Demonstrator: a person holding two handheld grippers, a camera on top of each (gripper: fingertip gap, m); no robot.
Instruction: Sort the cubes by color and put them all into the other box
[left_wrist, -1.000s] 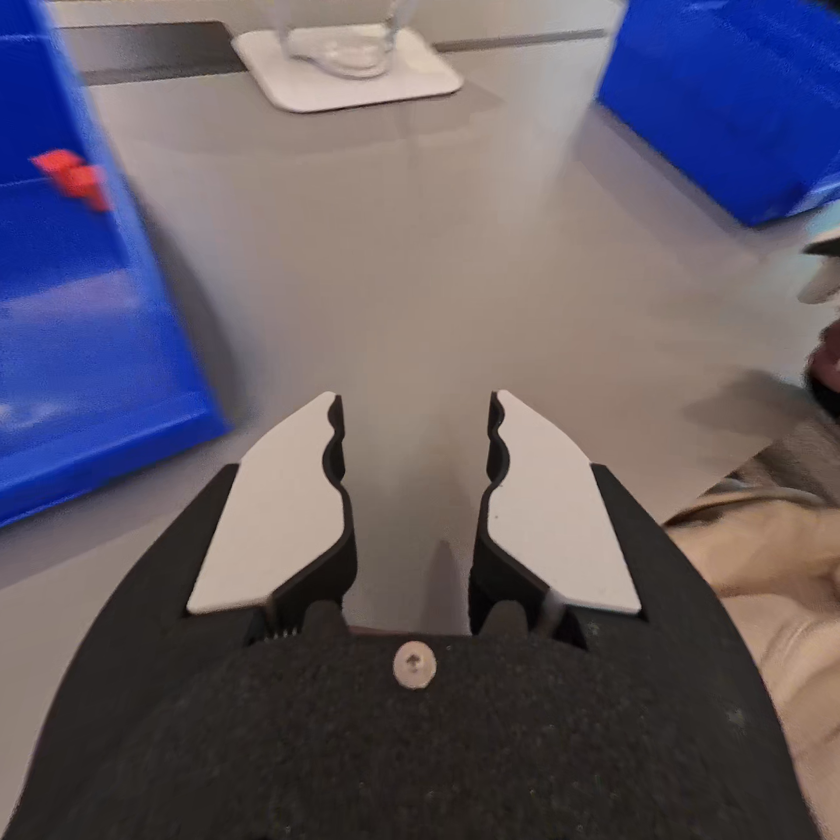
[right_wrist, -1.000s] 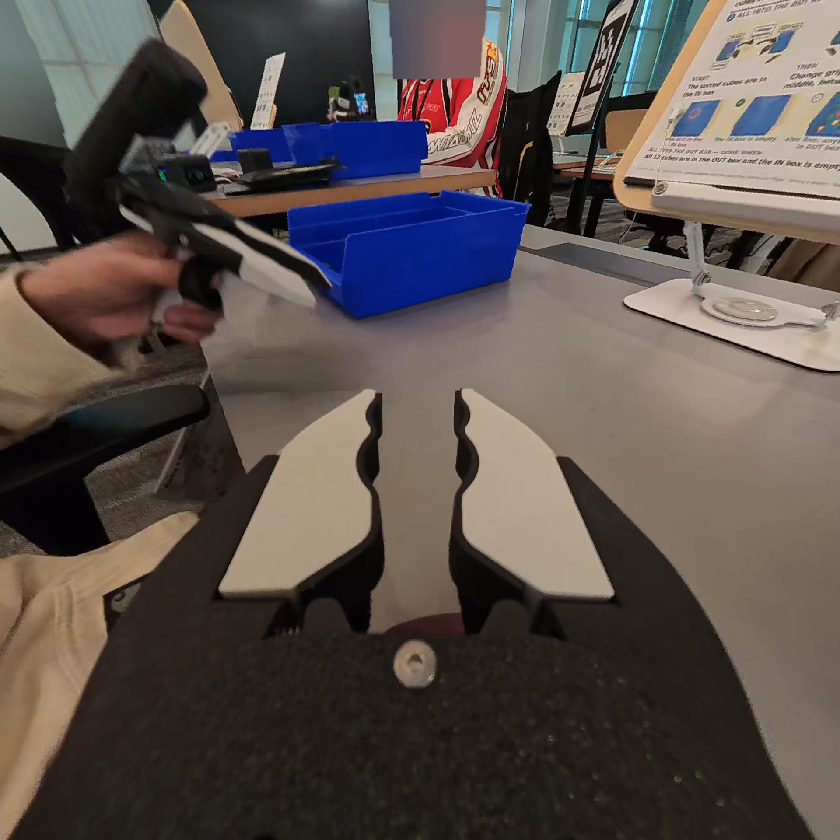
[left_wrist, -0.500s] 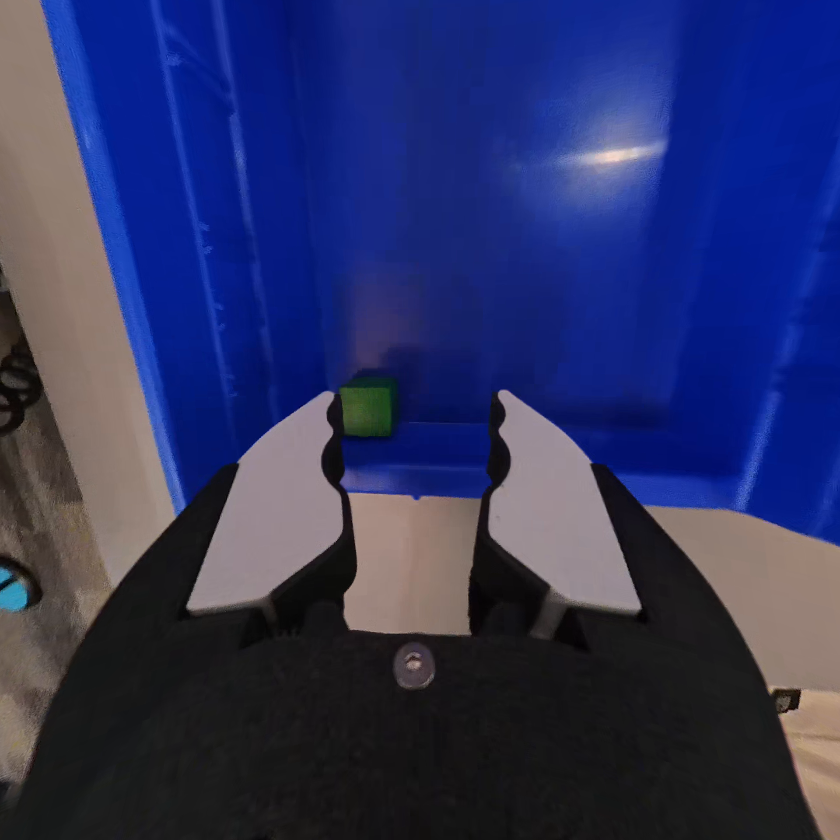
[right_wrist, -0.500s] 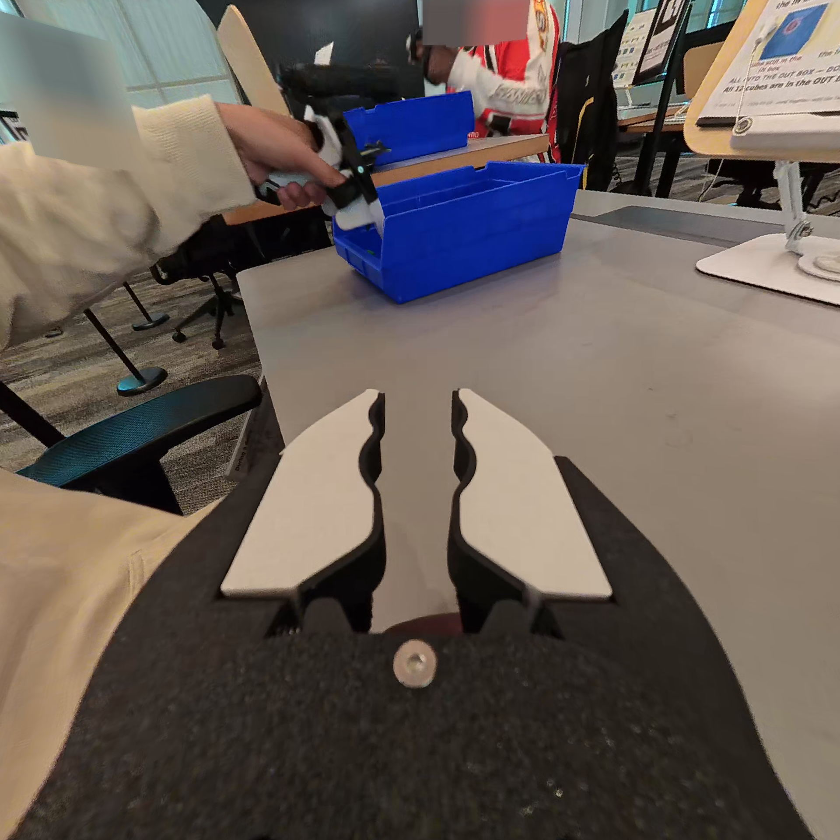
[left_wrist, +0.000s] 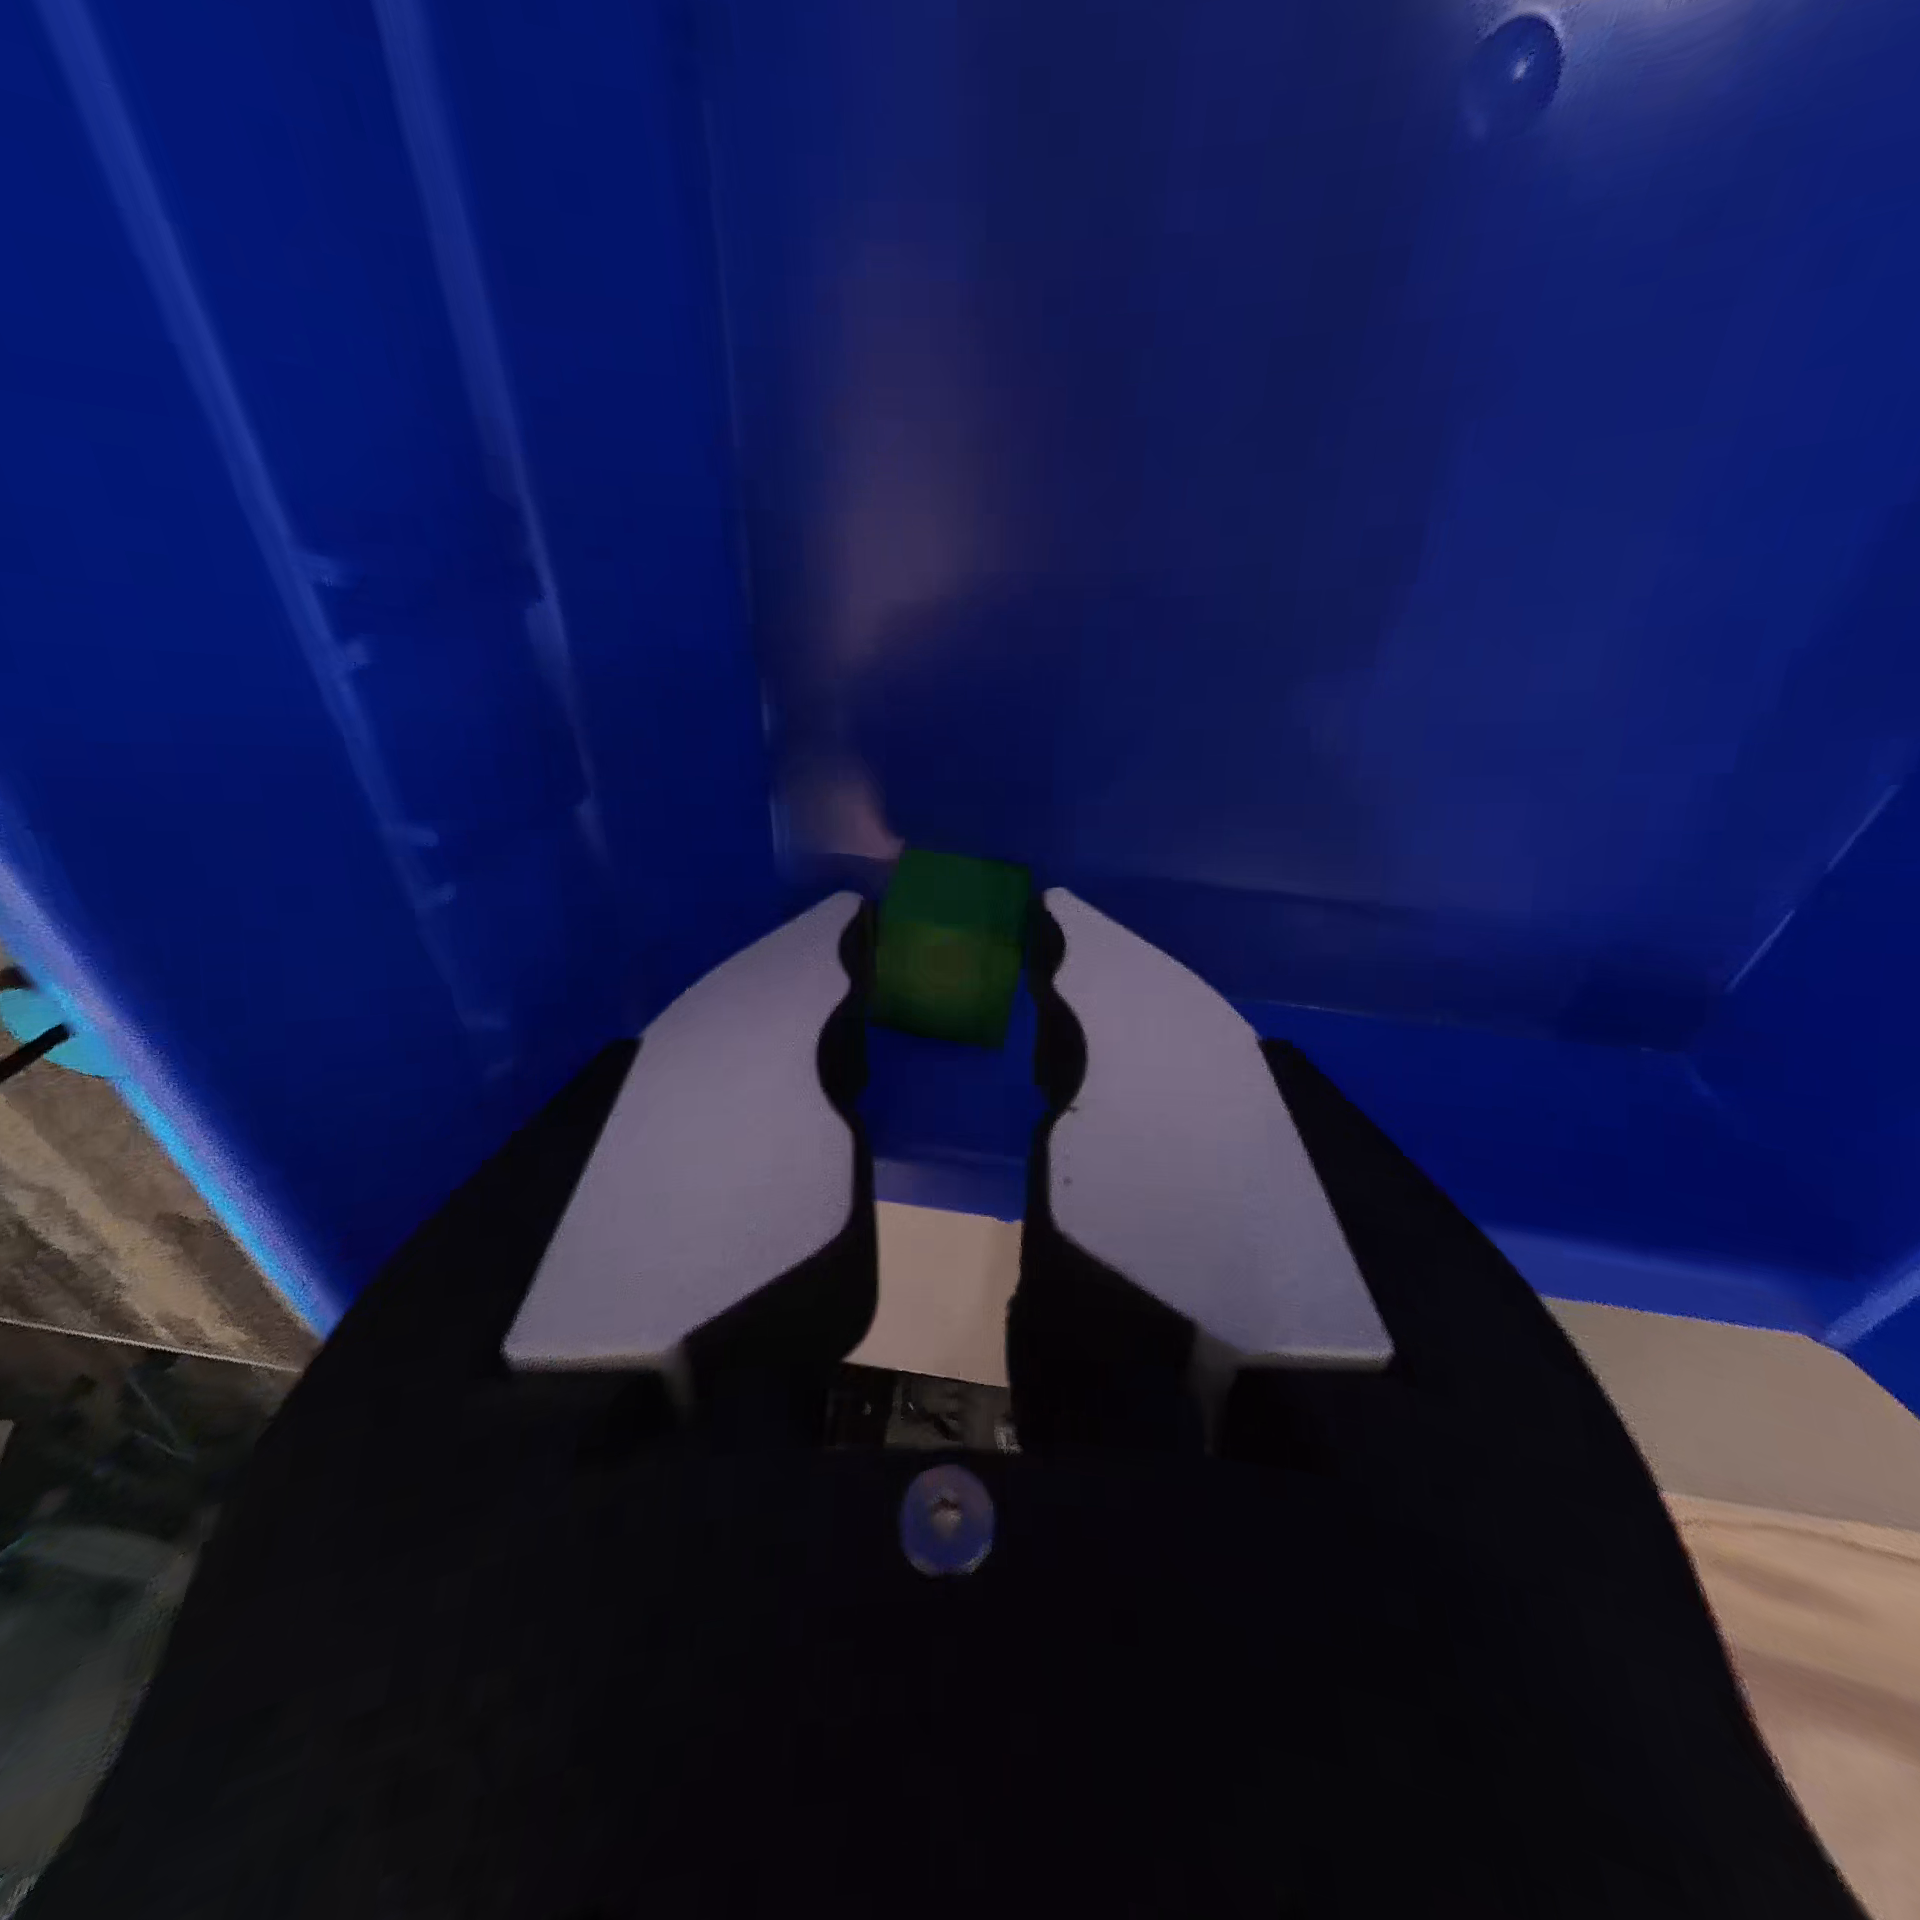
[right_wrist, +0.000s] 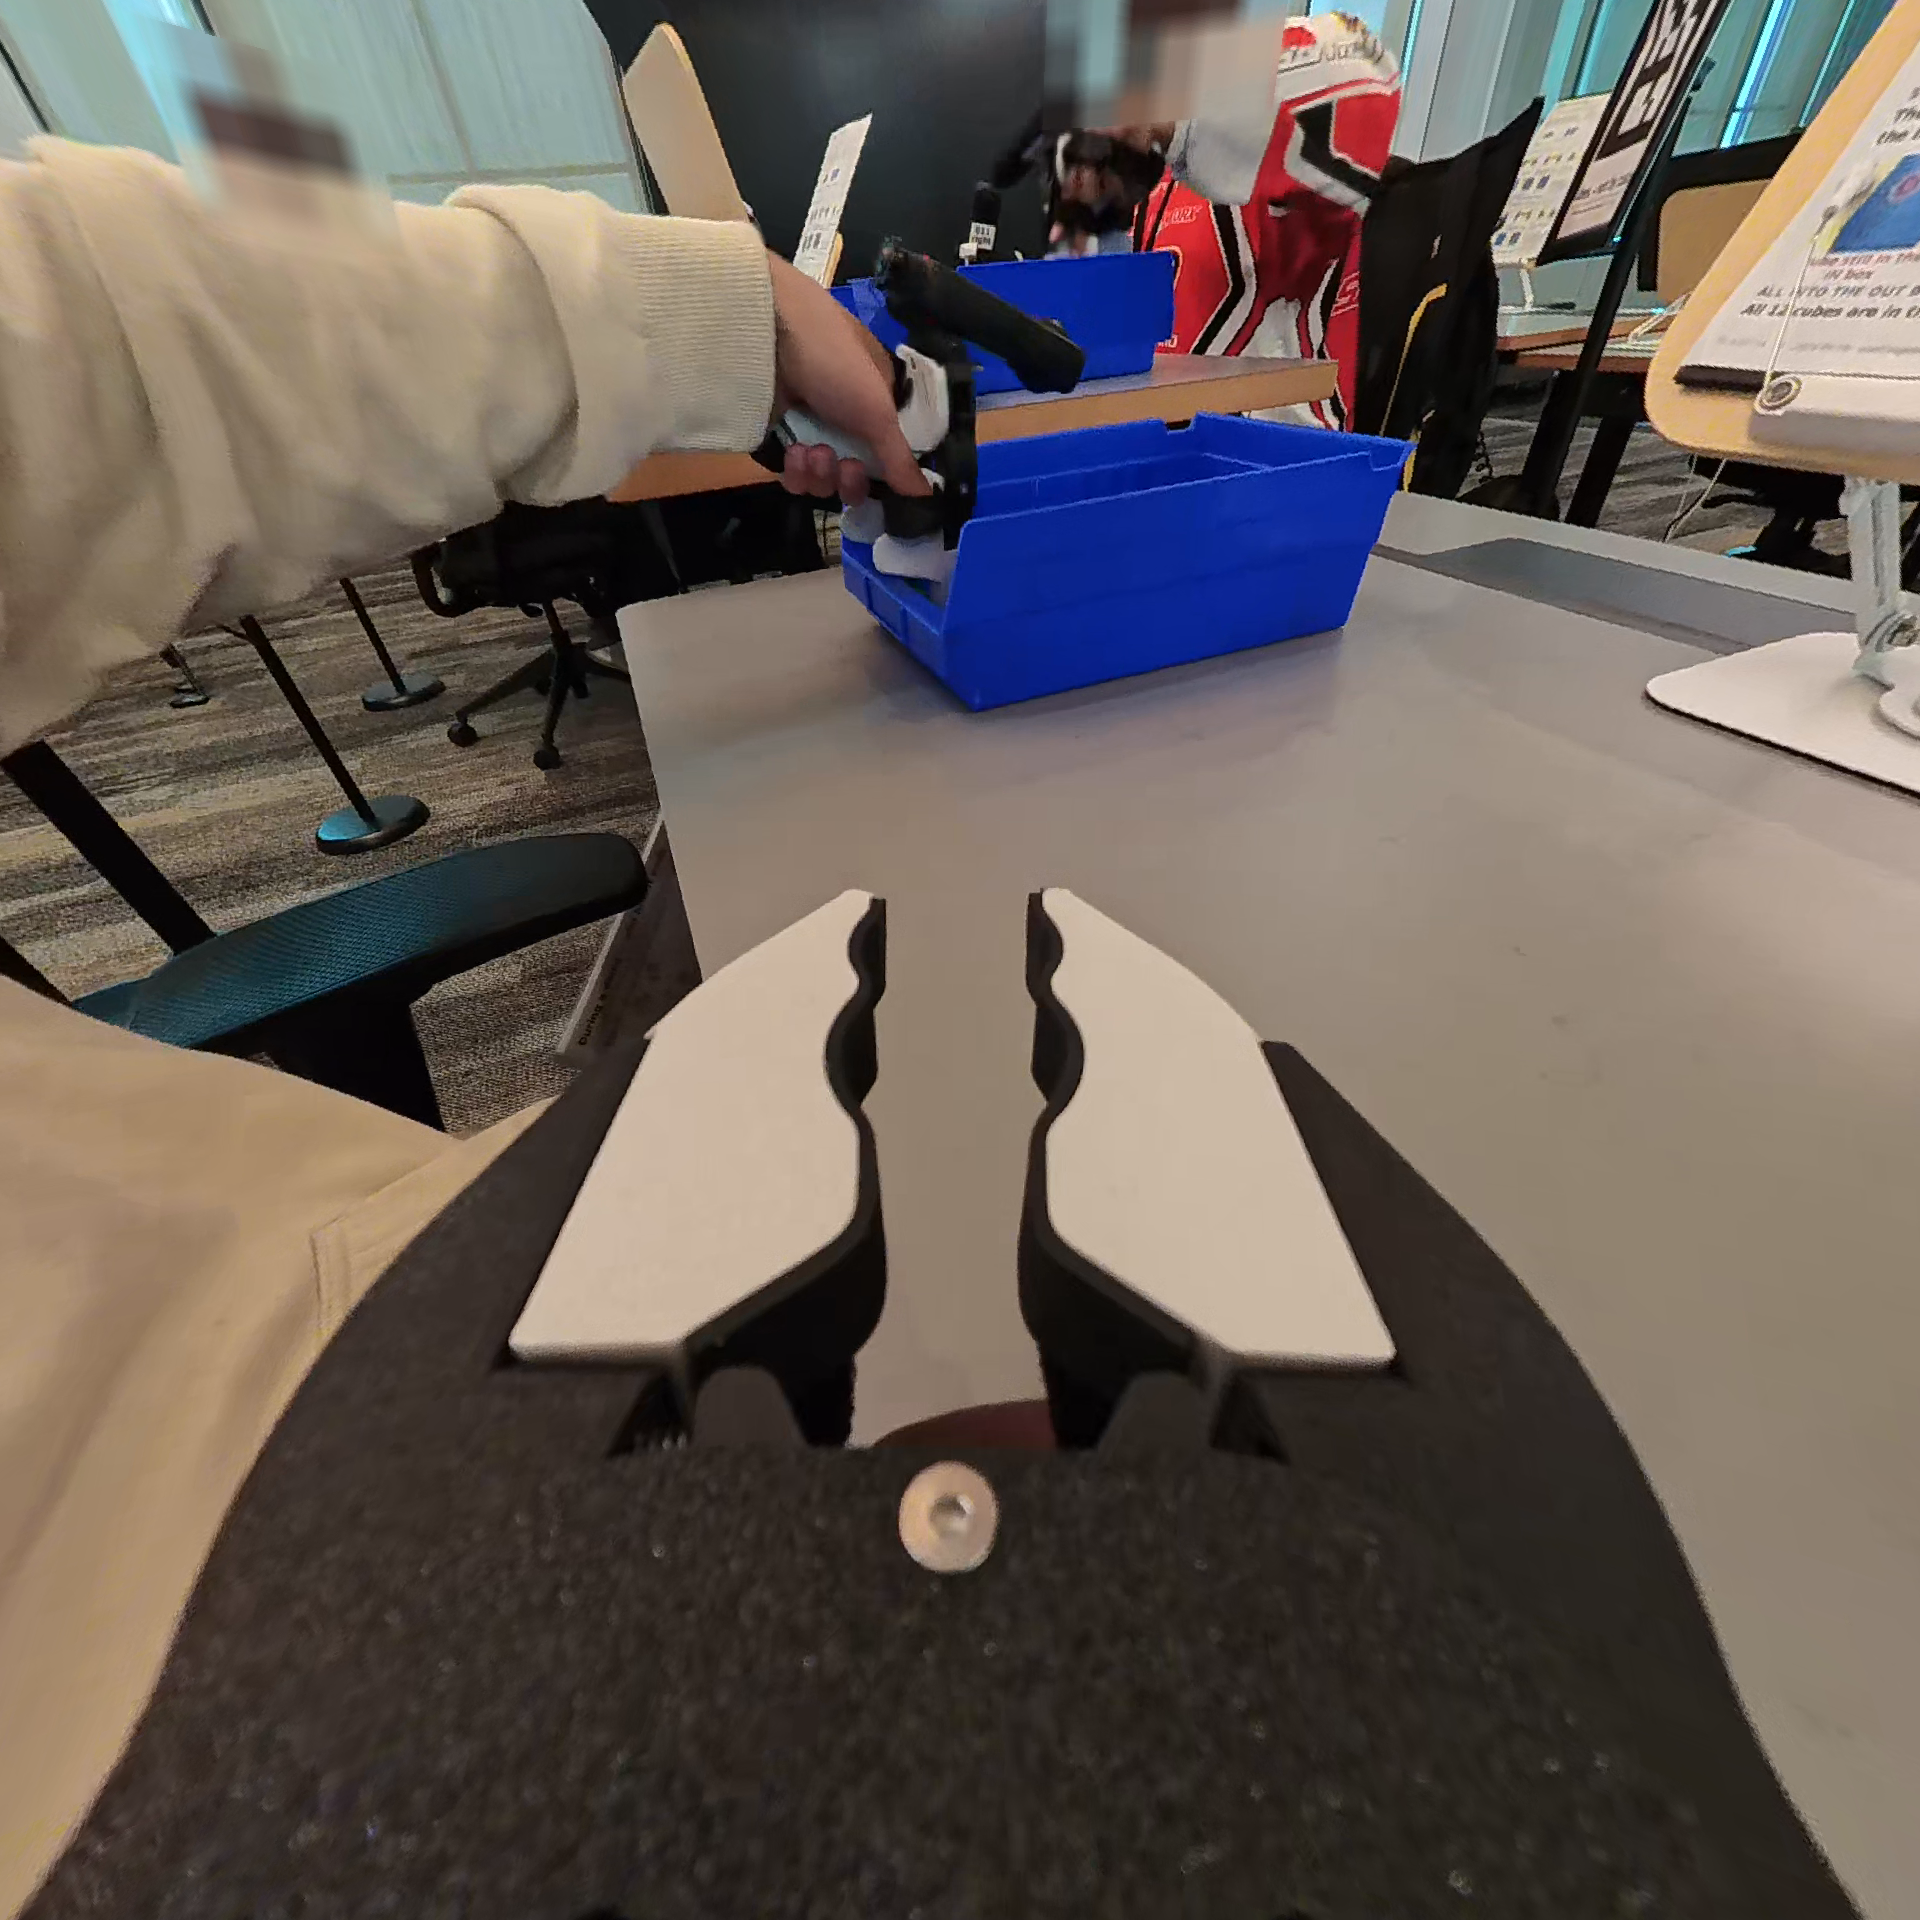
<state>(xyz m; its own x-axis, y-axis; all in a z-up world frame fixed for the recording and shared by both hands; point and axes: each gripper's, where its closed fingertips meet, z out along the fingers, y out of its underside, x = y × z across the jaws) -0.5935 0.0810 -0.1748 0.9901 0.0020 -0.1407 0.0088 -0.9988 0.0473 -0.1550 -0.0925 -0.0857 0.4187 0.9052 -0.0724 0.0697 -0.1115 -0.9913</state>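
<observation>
Grey table on patterned grey-brown carpet. Dark office chair at the table's near-left corner, another rolling chair farther back. Black stanchion posts with round bases on the floor. Wood-topped desk behind. Tall windows at the back left, daylight.

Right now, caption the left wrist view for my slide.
Left gripper closing around a green cube inside the blue box.
</observation>
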